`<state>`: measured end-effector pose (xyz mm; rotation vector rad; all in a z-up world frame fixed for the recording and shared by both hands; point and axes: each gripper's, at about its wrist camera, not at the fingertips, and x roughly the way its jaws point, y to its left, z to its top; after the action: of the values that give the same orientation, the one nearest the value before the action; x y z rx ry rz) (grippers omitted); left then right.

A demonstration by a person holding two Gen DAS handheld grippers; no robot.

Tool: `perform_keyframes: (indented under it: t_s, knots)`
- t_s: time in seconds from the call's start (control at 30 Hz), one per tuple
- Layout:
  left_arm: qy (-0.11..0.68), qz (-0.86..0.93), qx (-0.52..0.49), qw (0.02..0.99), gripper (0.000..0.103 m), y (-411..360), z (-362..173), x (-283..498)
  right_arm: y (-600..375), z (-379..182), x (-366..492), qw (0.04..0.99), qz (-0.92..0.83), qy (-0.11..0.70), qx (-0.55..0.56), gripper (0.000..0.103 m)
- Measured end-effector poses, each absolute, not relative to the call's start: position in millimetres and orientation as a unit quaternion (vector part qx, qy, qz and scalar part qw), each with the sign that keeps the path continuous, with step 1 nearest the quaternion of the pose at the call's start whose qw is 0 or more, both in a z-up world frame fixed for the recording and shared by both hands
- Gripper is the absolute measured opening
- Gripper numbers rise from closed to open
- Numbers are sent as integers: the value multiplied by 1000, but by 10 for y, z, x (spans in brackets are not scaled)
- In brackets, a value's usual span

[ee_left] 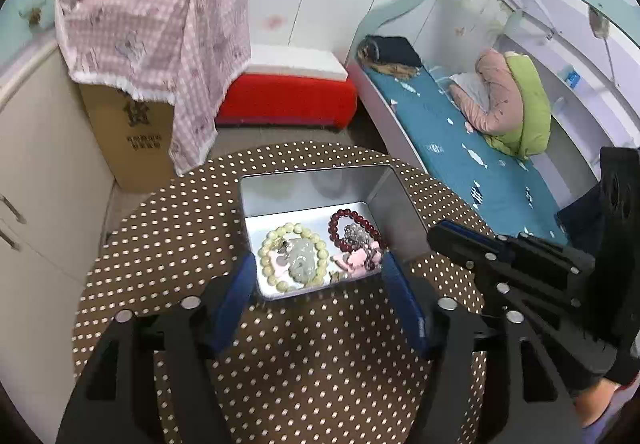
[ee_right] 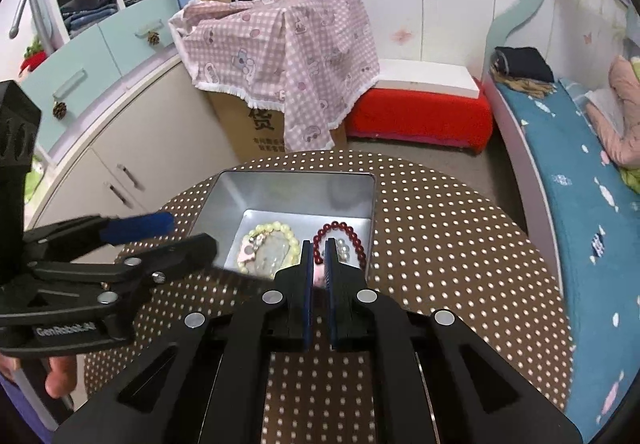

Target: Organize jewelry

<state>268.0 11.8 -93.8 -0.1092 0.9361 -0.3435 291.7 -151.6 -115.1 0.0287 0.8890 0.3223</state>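
An open silver tin (ee_left: 400, 212) (ee_right: 224, 196) stands on the round table with the brown dotted cloth (ee_left: 320, 364) (ee_right: 440, 244). In the tin lie a cream bead bracelet (ee_left: 268, 244) (ee_right: 276, 226), a dark red bead bracelet (ee_left: 348, 213) (ee_right: 340, 226), a pale jade pendant (ee_left: 300, 258) (ee_right: 274, 252) and pink pieces (ee_left: 354, 260). My left gripper (ee_left: 320, 280) (ee_right: 188, 234) hangs open at the tin's near edge, with nothing in its jaws. My right gripper (ee_right: 319, 264) (ee_left: 440, 232) is shut and empty, just above the tin's near right side.
A cardboard box under a pink checked cloth (ee_left: 160, 44) (ee_right: 288, 56) stands behind the table, with a red stool (ee_left: 288, 100) (ee_right: 420, 116) beside it. A bed with a blue sheet (ee_left: 460, 140) (ee_right: 580, 184) runs along the right. Cream cabinets (ee_left: 40, 164) (ee_right: 140, 148) stand on the left.
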Motion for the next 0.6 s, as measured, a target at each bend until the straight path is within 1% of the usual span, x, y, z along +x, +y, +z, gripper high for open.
perform_keyframes:
  t_s: [0.03,0.1,0.17,0.2,0.23,0.27,0.3,0.43,0.53,0.6]
  knots:
    - [442,-161,-47,881,71,121,-912,2616,-1524,-1122,2838,891,155,426,10,8]
    - [429,-150,-34,890,78,141,-864,2479,-1543,-1075,2689,894,153,422,7,8]
    - [414,-135,-21,900,79,173,-816,2319,-1561,-1035,2551,897,152,416,4,8]
    - [410,-130,-19,903,79,186,-797,2246,-1572,-1010,2467,898,151,412,5,10]
    - [406,-126,-20,905,79,204,-778,2182,-1584,-995,2400,899,151,410,6,15]
    - [400,-123,-22,908,79,220,-759,2096,-1596,-974,2320,901,150,407,6,37]
    - [397,-122,-25,909,79,233,-743,2023,-1606,-957,2258,904,146,401,6,54]
    - [378,-113,-35,918,80,252,-672,1737,-1616,-863,1921,911,147,385,3,54]
    - [368,-111,-34,923,81,238,-643,1526,-1617,-811,1707,914,145,378,1,57]
    - [365,-121,-34,923,82,195,-615,1403,-1612,-777,1570,917,146,371,0,64]
